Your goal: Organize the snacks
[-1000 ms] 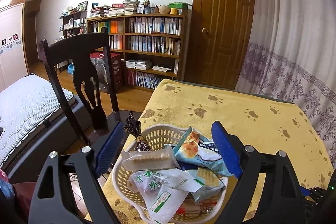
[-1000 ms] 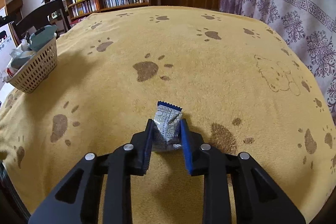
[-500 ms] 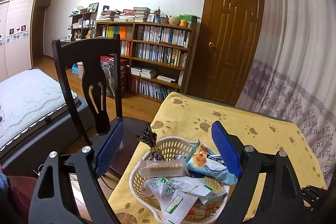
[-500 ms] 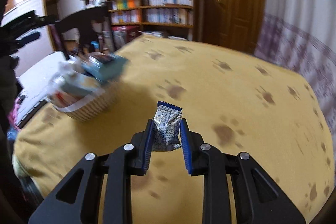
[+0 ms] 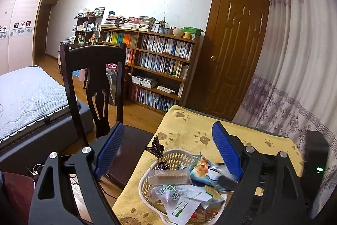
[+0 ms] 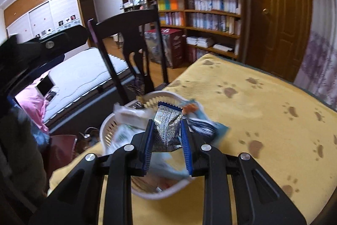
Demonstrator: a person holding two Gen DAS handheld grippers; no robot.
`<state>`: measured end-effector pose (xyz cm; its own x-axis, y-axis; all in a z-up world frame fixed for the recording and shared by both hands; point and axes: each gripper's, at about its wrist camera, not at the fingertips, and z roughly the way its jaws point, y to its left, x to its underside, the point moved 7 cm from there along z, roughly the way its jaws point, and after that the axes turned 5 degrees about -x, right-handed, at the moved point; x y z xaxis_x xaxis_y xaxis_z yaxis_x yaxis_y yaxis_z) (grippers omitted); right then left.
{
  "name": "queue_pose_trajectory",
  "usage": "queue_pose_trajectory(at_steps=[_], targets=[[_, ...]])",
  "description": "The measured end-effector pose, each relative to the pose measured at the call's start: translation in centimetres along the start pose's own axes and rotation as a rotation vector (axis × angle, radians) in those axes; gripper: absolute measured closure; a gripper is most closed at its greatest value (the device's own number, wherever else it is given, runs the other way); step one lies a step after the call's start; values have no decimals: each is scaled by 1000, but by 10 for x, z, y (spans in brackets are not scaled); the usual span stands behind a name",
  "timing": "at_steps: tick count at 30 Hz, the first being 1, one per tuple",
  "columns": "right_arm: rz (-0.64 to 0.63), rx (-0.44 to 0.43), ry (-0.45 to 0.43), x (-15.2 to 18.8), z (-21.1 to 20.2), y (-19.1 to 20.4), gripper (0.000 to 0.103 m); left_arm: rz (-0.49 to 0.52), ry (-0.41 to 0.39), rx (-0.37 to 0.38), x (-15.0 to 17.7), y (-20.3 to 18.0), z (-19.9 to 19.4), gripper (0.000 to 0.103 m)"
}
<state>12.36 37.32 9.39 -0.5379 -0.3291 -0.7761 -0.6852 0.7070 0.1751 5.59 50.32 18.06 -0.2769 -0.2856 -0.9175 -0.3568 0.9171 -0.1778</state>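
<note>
Right gripper (image 6: 166, 136) is clamped on a small silver snack packet (image 6: 167, 130) with a blue serrated top edge, and from my seat it hangs right above the white perforated basket (image 6: 151, 194) at the near-left corner of the table. That basket is already heaped: on the left wrist view I see a clear wrapper of wafers (image 5: 170, 176), a white pouch with green print (image 5: 181, 197), a blue-and-orange packet (image 5: 205, 170) and a dark twist-wrapped candy (image 5: 160, 157) poking over the rim. Left gripper (image 5: 166, 153) is spread wide and empty, framing the basket (image 5: 179, 156) from above without touching it, as far as I can tell. I judge I am at the drop, so the risks are all about release. Because the pile rises to the rim or above it, a packet let go off-centre could slide down the slick wrappers and off onto the yellow paw-print cloth (image 6: 252, 119), or over the table edge toward the dark chair (image 5: 94, 81). Foil this light may also cling to one blue pad (image 6: 147, 140) as I open and fall crooked. If I lower too far I may push the blue-and-orange packet out, or nudge the basket nearer the edge. Both grippers share this small space, so a careless sweep could knock them together.
</note>
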Motion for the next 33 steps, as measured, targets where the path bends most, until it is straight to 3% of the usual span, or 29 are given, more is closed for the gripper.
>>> queue_pose_trajectory(at_steps=[4,13,18,22,33], targets=[[60,-48,19,-2,13,-1,76,-2,-6,2,-1,0,-2,11],[147,-40,-11,23,-4,-29,74,8,-7,-21,0,-2,0,11],[165,11,-43,37,-17,-39,55,54,-24,-32,2,-13,-3,7],[149,66,-58,48,-27,-41,52,80,-37,-39,3,-19,-5,6],[111,93,-133,62,-61,-35,23,123,-47,-73,7,-28,-10,5]])
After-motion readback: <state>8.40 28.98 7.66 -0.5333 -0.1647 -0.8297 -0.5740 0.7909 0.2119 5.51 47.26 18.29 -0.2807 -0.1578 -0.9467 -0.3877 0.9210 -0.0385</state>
